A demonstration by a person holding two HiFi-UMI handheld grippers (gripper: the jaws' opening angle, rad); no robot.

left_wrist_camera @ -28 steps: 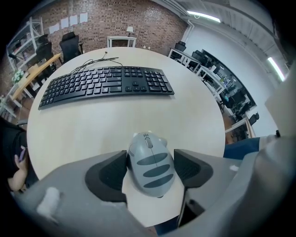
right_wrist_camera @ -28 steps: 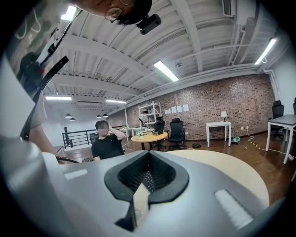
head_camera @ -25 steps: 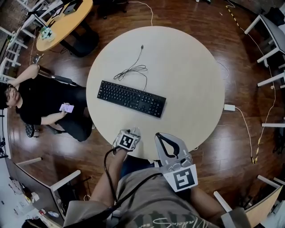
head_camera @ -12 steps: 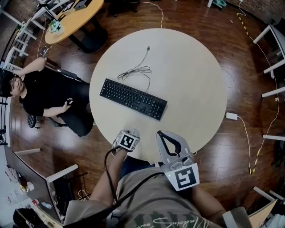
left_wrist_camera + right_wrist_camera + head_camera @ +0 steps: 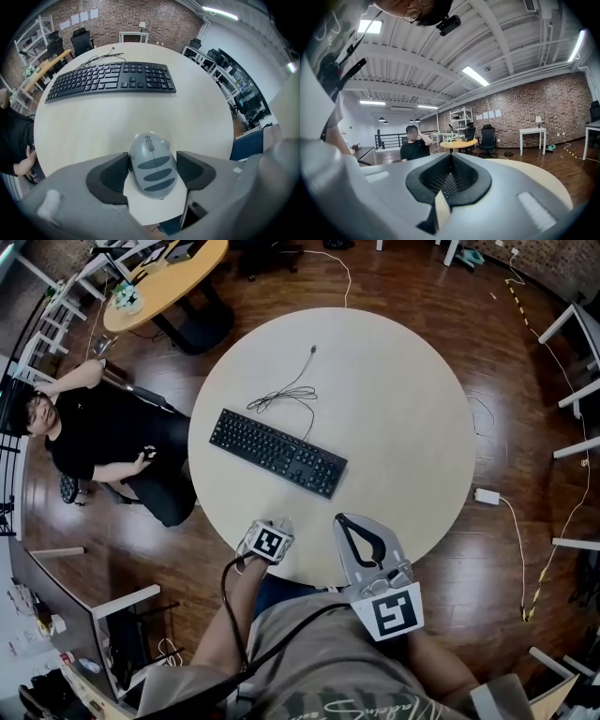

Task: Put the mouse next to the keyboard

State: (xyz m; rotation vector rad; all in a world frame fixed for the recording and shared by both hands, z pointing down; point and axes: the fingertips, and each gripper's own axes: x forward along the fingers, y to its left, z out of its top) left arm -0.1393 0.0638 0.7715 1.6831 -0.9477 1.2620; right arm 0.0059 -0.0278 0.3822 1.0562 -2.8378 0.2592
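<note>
Grey striped mouse [image 5: 152, 164], pinched at both flanks by the left tongs [image 5: 278, 522], pads pressed onto its sides, buttons and wheel pointing ahead. Placed right at the near rim of the round pale counter [image 5: 403, 409]; impossible to tell whether resting on it or lifted just clear. Well apart from the black keyboard [image 5: 110, 78], lying slantwise mid-counter with its cable [image 5: 281, 395] looped beyond. Side grip probably chosen to keep the mouse level and upright for setting down beside the keyboard. Right tongs [image 5: 347, 523] pressed together on nothing, drawn back over the counter's edge near the body, likely parked as unneeded for a one-handed carry. No brand readable on mouse or keyboard; key legends too small. Only square black-and-white patterns on each marker cube [image 5: 268, 542].
</note>
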